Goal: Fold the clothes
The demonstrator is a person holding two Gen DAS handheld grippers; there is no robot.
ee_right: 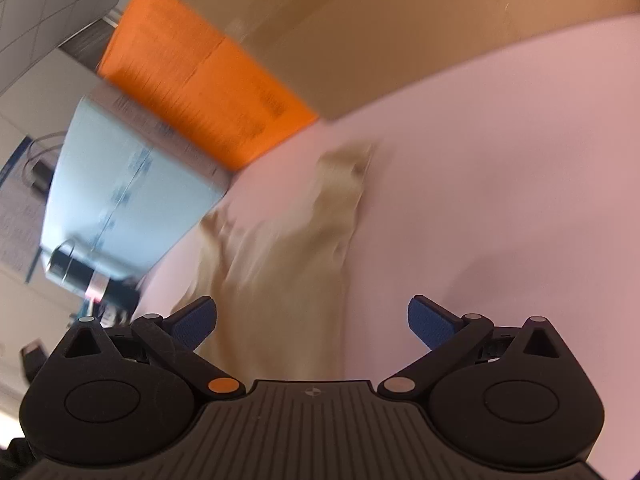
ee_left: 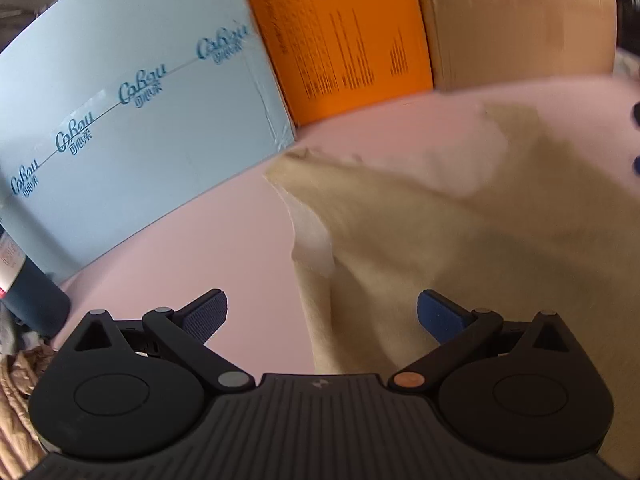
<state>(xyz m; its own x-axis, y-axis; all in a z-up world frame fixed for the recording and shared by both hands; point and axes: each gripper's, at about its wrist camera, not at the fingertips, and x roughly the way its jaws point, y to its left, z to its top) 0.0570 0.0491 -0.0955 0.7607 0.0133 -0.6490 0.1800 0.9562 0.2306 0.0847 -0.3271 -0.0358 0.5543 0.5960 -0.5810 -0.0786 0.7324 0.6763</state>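
Two tools, left tool [ee_left: 322, 316] and right tool [ee_right: 312, 320], gape wide, holding nothing, above a beige garment [ee_left: 440, 232] crumpled on the pink surface [ee_left: 240, 232]; blue box [ee_left: 132, 120], orange box [ee_left: 340, 32] and cardboard box [ee_left: 520, 20] line its far edge.

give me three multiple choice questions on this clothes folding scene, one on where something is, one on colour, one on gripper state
1. Where does the beige garment lie?
A. on the pink surface
B. inside the brown box
C. on top of the blue box

2. What colour is the box between the blue and brown ones?
A. green
B. orange
C. white

3. How are the two grippers?
A. both open
B. both shut on cloth
C. one shut

Answers: 1 A, cloth spreads across the pink surface. 2 B, orange box sits between them. 3 A, left gripper and right gripper show fingers wide apart, holding nothing.
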